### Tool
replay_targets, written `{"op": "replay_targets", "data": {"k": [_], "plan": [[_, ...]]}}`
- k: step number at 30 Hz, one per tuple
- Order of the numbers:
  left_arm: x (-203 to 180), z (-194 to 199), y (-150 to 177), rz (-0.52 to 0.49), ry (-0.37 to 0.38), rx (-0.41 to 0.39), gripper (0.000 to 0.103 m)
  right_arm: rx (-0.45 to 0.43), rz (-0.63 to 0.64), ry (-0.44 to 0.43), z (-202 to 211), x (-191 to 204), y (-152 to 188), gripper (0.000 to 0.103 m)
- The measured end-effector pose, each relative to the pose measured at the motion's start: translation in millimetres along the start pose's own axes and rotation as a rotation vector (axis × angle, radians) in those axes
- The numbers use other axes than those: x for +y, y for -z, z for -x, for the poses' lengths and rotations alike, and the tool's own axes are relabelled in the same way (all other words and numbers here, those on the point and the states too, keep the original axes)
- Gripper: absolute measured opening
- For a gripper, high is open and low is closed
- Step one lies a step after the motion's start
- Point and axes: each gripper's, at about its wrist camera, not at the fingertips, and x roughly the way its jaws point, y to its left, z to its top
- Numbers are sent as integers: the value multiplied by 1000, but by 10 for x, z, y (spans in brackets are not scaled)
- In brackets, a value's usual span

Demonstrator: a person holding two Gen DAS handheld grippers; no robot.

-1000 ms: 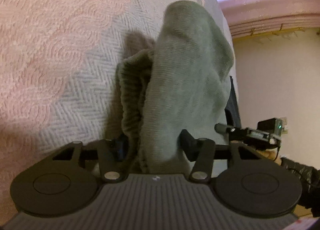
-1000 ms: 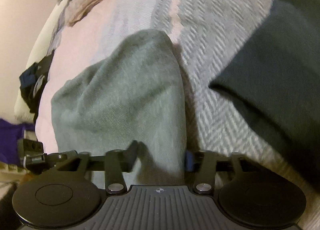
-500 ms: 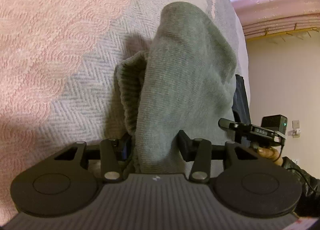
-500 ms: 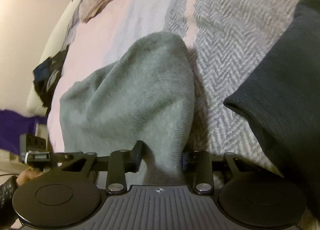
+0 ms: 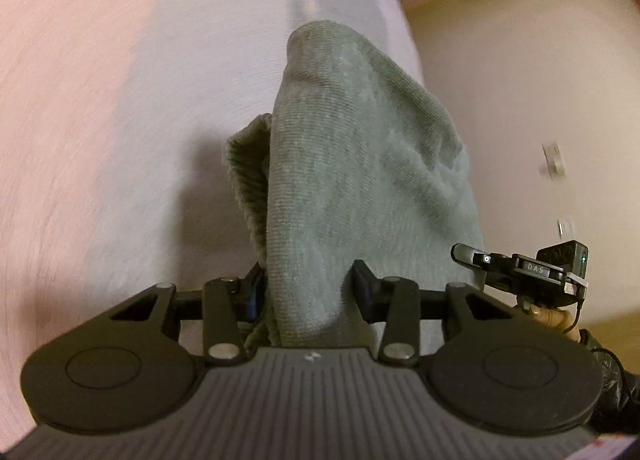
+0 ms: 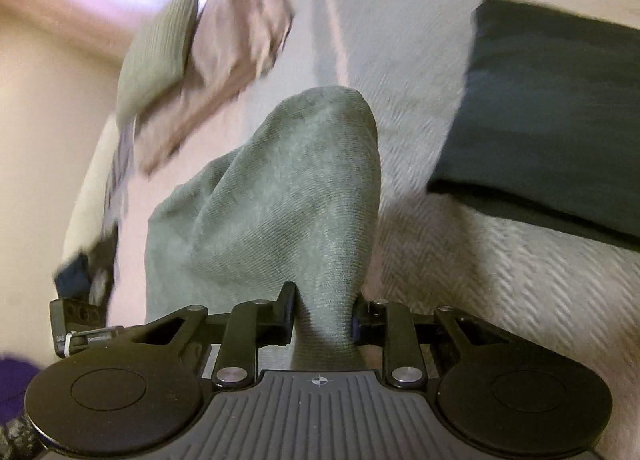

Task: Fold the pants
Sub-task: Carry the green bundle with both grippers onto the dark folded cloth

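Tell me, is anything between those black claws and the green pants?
Nothing visible. The left gripper and right gripper are each shut directly on the grey-green knit pants, cloth bunched between the fingers, above the herringbone bedspread.

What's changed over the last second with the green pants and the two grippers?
Both views have swung toward the head of the bed and blurred, so the grippers seem to be carrying the pants that way. In the right view the pile of clothes and the dark folded garment now show more fully. Unchanged: left gripper and right gripper each stay clamped on the fabric; nothing was let go.
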Motion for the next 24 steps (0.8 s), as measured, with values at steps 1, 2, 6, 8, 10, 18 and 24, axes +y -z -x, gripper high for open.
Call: {"op": "replay_targets", "data": {"k": [1, 2, 6, 8, 10, 18, 24], "plan": [[-121, -17, -140, -37, 6, 21, 38, -33, -27, 0, 120, -7, -9, 22], [-266, -58, -281, -75, 14, 40, 38, -71, -55, 1, 256, -22, -30, 22], [-1033, -428, -1000, -243, 45, 113, 38, -221, -152, 17, 767, -201, -225, 22], [-1392, -701, -1247, -310, 65, 135, 38, -291, -188, 27, 1018, -382, -383, 22], [-1706, -1033, -1457, -353, 89, 160, 38, -345, -209, 48, 1222, -572, -546, 22], [-2345, -2689, -1845, -403, 103, 277, 38, -396, -345, 123, 1512, -1751, -1159, 22], [-2320, -3466, -1975, -342, 46, 343, 38, -312, -420, 139, 1354, -2475, -1399, 22]]}}
